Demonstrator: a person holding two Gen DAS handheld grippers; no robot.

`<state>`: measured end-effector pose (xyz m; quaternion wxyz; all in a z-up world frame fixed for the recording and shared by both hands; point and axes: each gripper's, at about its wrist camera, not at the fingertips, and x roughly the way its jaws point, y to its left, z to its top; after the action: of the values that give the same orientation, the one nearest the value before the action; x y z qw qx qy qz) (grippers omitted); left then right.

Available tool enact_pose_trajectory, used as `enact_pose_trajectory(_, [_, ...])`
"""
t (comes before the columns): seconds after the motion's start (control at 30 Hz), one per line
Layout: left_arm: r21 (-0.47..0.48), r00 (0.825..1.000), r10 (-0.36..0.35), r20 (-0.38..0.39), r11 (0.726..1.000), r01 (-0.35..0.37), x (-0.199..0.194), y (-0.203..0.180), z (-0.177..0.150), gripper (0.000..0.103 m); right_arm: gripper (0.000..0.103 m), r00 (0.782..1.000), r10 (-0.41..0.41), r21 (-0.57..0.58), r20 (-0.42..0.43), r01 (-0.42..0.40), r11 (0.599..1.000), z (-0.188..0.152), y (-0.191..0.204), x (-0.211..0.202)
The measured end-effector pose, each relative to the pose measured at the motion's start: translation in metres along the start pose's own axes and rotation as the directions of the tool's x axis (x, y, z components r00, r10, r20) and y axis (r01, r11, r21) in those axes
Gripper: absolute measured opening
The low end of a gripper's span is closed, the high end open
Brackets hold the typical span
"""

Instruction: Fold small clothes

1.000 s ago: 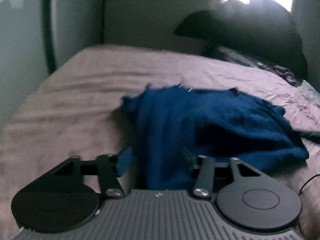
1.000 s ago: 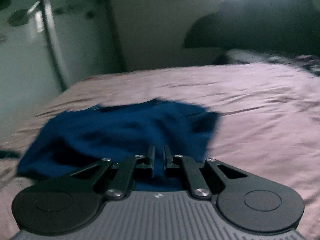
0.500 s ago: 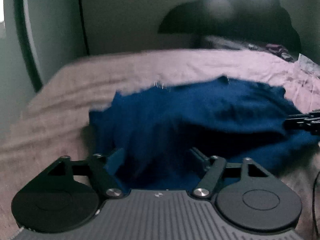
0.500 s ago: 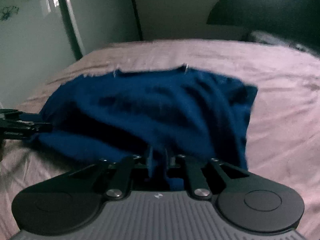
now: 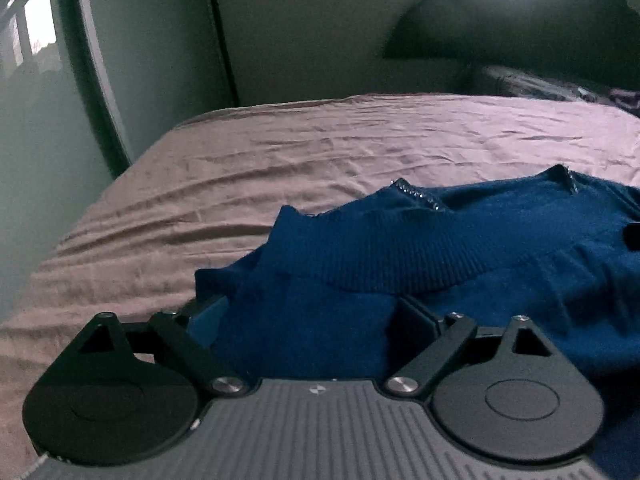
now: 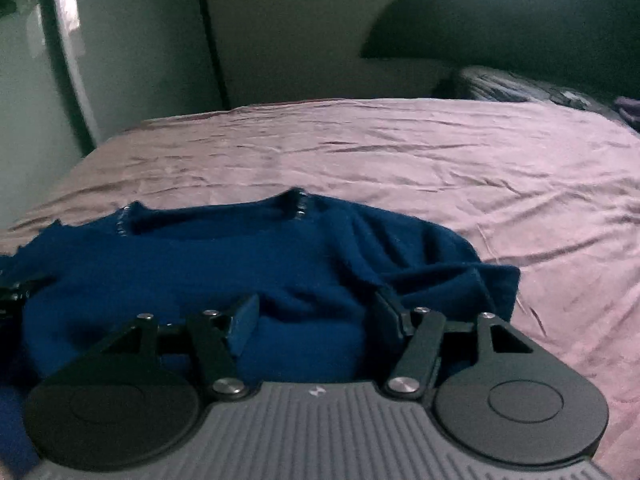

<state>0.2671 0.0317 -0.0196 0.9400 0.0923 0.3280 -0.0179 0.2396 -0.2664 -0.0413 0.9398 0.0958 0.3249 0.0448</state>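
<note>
A dark blue knit sweater (image 5: 460, 248) lies rumpled on the mauve bed sheet (image 5: 280, 160), its ribbed hem folded over toward the sparkly neckline. My left gripper (image 5: 316, 312) is open, its jaws spread wide over the sweater's near left edge, gripping nothing. In the right wrist view the same sweater (image 6: 240, 256) lies with its neckline at the far side. My right gripper (image 6: 316, 316) is open over the near right part of the sweater, with cloth lying between the spread jaws. The left gripper's tip shows at the left edge of the right wrist view (image 6: 16, 292).
The bed sheet (image 6: 440, 160) stretches far and right beyond the sweater. A dark headboard and pillows (image 5: 520, 40) stand at the far right. A pale wardrobe door (image 5: 60, 80) stands to the left of the bed.
Both grippers carried the sweater's near edge forward over the garment. The right gripper was shut on the cloth and has opened; the left jaws have spread wider. The sweater now lies settled.
</note>
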Motion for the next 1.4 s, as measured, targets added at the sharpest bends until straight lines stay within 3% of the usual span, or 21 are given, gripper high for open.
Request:
enact_pose_trajectory(0.13, [0.009, 1.000, 0.009, 0.010, 1.000, -0.009, 0.001, 0.000, -0.002, 0.097, 0.063, 0.999, -0.036, -0.034, 0.039, 0.037, 0.999, -0.002, 0.017, -0.014])
enact_pose_trajectory(0.2, [0.006, 1.000, 0.017, 0.014, 1.000, -0.017, 0.003, 0.001, -0.004, 0.101, 0.071, 0.999, -0.002, -0.068, 0.054, 0.005, 0.998, -0.006, 0.027, -0.021])
enact_pose_trajectory(0.33, [-0.019, 1.000, 0.016, 0.018, 1.000, -0.015, 0.006, 0.005, -0.007, 0.103, 0.074, 1.000, -0.013, -0.126, 0.023, 0.016, 0.992, -0.015, 0.035, -0.013])
enact_pose_trajectory(0.43, [-0.032, 1.000, 0.011, 0.023, 0.999, -0.010, 0.006, 0.006, -0.010, 0.103, 0.076, 1.000, 0.001, -0.085, 0.027, 0.001, 0.996, -0.018, 0.027, -0.009])
enact_pose_trajectory(0.67, [-0.047, 1.000, 0.007, 0.027, 0.999, -0.005, 0.006, 0.007, -0.012, 0.103, 0.080, 0.999, -0.020, -0.109, 0.029, 0.023, 0.994, -0.019, 0.032, -0.006])
enact_pose_trajectory(0.8, [-0.035, 1.000, 0.008, 0.023, 0.999, -0.007, 0.002, 0.007, -0.011, 0.103, 0.080, 0.997, -0.036, -0.082, 0.063, 0.041, 0.996, -0.018, 0.039, -0.021])
enact_pose_trajectory(0.93, [-0.030, 1.000, 0.013, 0.022, 0.999, -0.012, -0.007, 0.008, -0.011, 0.102, 0.080, 0.995, -0.024, -0.134, 0.096, 0.037, 0.990, -0.019, 0.053, -0.037])
enact_pose_trajectory(1.13, [0.016, 0.999, 0.016, 0.047, 1.000, -0.017, -0.012, 0.008, -0.021, 0.103, 0.083, 0.999, -0.027, -0.101, 0.020, 0.029, 0.994, -0.023, 0.041, -0.018])
enact_pose_trajectory(1.3, [-0.069, 0.998, -0.034, 0.047, 0.997, 0.037, -0.008, 0.020, -0.028, 0.103, 0.085, 0.998, -0.010, -0.057, 0.062, 0.013, 0.998, -0.027, 0.033, -0.022])
enact_pose_trajectory(1.4, [-0.119, 0.997, -0.067, 0.030, 0.990, 0.070, -0.005, 0.027, -0.029, 0.103, 0.085, 0.987, -0.018, -0.029, 0.157, 0.023, 0.999, -0.017, 0.026, -0.039])
